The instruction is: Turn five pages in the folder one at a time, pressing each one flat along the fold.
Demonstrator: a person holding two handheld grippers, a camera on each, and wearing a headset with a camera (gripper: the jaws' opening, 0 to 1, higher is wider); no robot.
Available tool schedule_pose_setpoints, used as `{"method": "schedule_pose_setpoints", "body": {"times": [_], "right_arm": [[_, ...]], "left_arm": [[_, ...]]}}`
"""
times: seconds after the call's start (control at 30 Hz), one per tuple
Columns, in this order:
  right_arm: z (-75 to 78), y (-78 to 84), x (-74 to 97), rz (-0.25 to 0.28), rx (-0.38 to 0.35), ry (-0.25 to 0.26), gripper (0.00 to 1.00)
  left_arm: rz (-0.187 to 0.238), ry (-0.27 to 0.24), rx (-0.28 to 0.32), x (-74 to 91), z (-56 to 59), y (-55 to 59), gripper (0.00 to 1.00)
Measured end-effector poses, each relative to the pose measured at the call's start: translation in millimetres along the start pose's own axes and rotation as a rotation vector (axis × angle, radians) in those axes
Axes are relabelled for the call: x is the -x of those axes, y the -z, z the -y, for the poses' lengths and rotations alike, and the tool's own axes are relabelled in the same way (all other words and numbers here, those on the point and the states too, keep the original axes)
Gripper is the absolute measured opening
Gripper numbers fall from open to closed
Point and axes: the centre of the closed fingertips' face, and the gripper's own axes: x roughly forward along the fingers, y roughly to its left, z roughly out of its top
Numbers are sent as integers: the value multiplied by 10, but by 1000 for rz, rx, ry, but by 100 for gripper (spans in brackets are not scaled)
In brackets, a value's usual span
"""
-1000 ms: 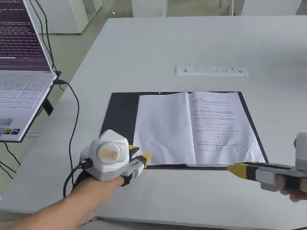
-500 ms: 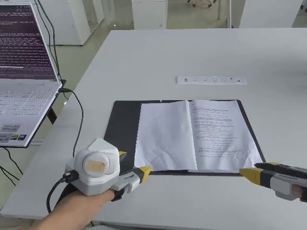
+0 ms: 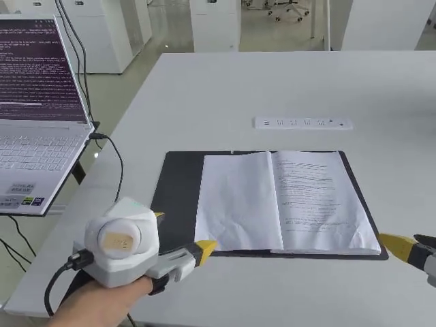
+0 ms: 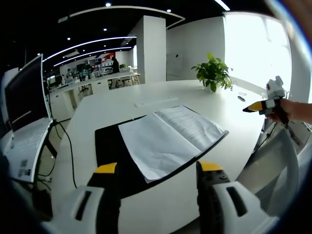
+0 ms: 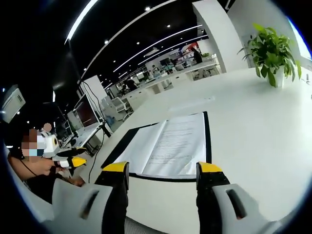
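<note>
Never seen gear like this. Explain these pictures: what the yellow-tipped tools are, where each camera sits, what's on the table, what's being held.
There is no robot. A person holds a two-jaw tool in each hand: the left hand-held gripper and the right hand-held gripper. The yellow tips are the jaw ends. The head view comes from a headset camera looking down at the table. The two round pictures come from a fisheye camera on each gripper, looking out between its jaws. On the table lies a black folder, open flat, with a blank page on the left and a printed page on the right. Beyond it is a white power strip; an open laptop sits to the left. Both grippers are open and hold nothing.
</note>
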Motion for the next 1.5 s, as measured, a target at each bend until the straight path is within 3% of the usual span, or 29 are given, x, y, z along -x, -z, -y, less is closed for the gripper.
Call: {"method": "schedule_pose_setpoints", "body": {"times": [0.2, 0.3, 0.67, 1.17, 1.5], "right_arm": [[34, 6, 31, 20, -25, 21, 55], [51, 53, 33, 11, -4, 32, 57], [79, 108, 13, -3, -13, 33, 58], [94, 146, -102, -23, -17, 8, 55], [-19, 227, -307, -34, -19, -17, 52]], "left_arm": [[23, -15, 7, 58, -26, -75, 69], [5, -19, 11, 61, -26, -50, 73], [-17, -8, 21, 4, 18, 14, 76], [-41, 70, -44, -411, 411, -58, 71], [-57, 113, -60, -658, 661, -38, 69]]}}
